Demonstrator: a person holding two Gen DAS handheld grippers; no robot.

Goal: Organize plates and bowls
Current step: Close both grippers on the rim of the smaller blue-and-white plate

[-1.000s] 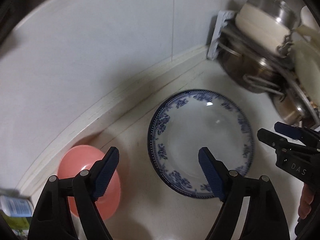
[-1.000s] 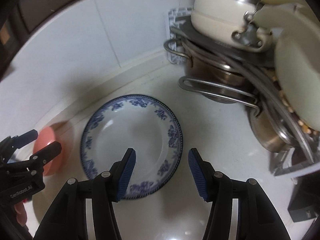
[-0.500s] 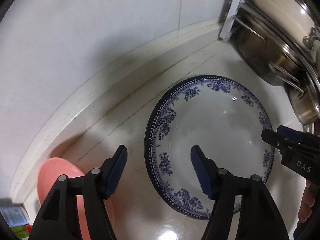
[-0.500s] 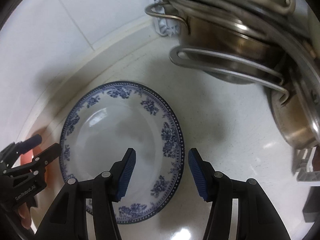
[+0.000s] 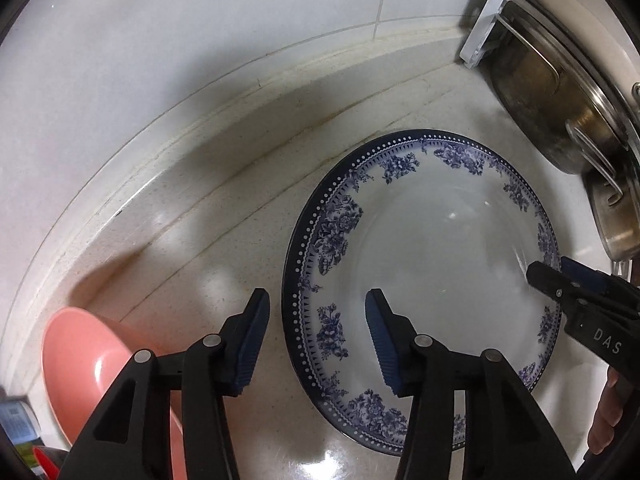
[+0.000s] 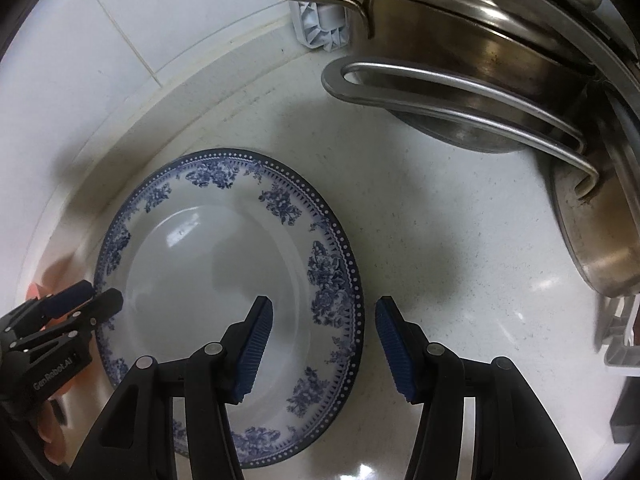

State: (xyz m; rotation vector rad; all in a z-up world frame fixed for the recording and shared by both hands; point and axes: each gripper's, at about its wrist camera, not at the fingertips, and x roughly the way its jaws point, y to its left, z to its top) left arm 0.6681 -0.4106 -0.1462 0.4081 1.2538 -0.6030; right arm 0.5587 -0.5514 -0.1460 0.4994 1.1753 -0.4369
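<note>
- Two pieces of tableware are visible on the pale countertop (image 5: pixel 224 216), and neither looks sorted yet: a blue-and-white floral plate (image 5: pixel 424 280) lying flat near the tiled wall (image 5: pixel 168 40), and a pink bowl (image 5: pixel 92 372) standing apart from it at the lower left edge of the left wrist view.
- The left gripper (image 5: pixel 316 344) points steeply down over the plate's near-left rim. One blue pad sits outside the rim above bare counter and the other over the plate's well, so the rim lies between them. Its jaws are closing, but the pads do not yet press on the china.
- The right gripper (image 6: pixel 324 346) straddles the opposite rim in the same way, one pad over the well and one over the counter. It stands about half open with nothing in its grasp.
- Judged from this, the task is at an early stage: the plate is being lined up for a two-handed lift and has not left the counter.
- Stacked steel pots (image 6: pixel 480 72) and a white rack (image 6: pixel 324 28) fill the right-hand corner. Whether the plate belongs there cannot be told.
- Still to do: clamp both rims, lift and place the plate, then deal with the pink bowl.
</note>
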